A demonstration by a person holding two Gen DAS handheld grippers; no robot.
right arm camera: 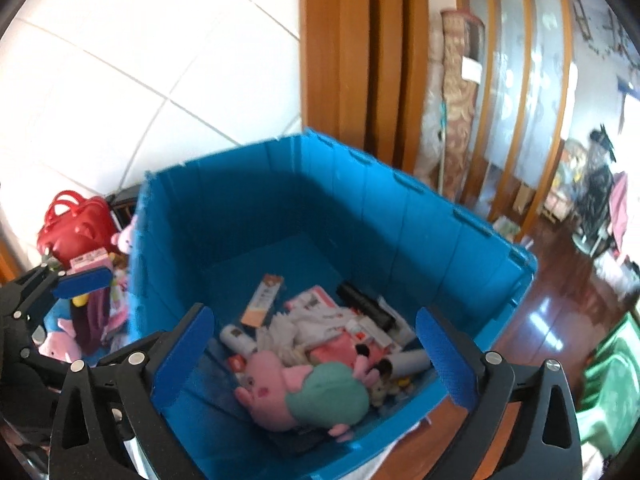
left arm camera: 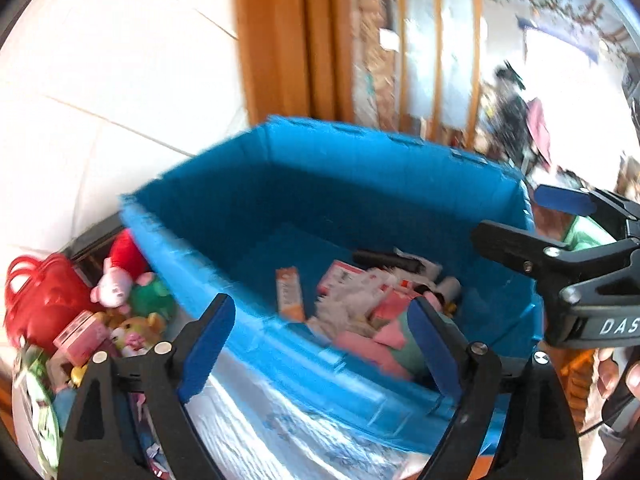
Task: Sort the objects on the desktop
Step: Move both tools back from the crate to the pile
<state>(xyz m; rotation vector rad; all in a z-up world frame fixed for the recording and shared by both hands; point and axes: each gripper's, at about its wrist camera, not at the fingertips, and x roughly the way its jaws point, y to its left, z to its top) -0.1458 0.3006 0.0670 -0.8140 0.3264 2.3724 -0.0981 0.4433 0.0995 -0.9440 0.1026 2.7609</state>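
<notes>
A blue plastic crate (left arm camera: pixel 280 184) (right arm camera: pixel 400 216) fills both views. Inside lie a pink pig plush in a green dress (right arm camera: pixel 308 392), an orange box (right arm camera: pixel 264 300) (left arm camera: pixel 290 294), a black tube (right arm camera: pixel 366 306), white bottles and pink and white packets. My left gripper (left arm camera: pixel 320 344) is open and empty above the crate's near rim. My right gripper (right arm camera: pixel 316 364) is open and empty over the crate, above the pig plush. The right gripper also shows at the right edge of the left wrist view (left arm camera: pixel 560 240).
Left of the crate lies a heap with a red handbag (left arm camera: pixel 40 300) (right arm camera: pixel 76 224), small plush toys (left arm camera: pixel 120 284) and a pink box (left arm camera: pixel 80 336). A wooden door frame (right arm camera: pixel 360 60) and white tiled wall stand behind. A green bin (right arm camera: pixel 612 384) sits at right.
</notes>
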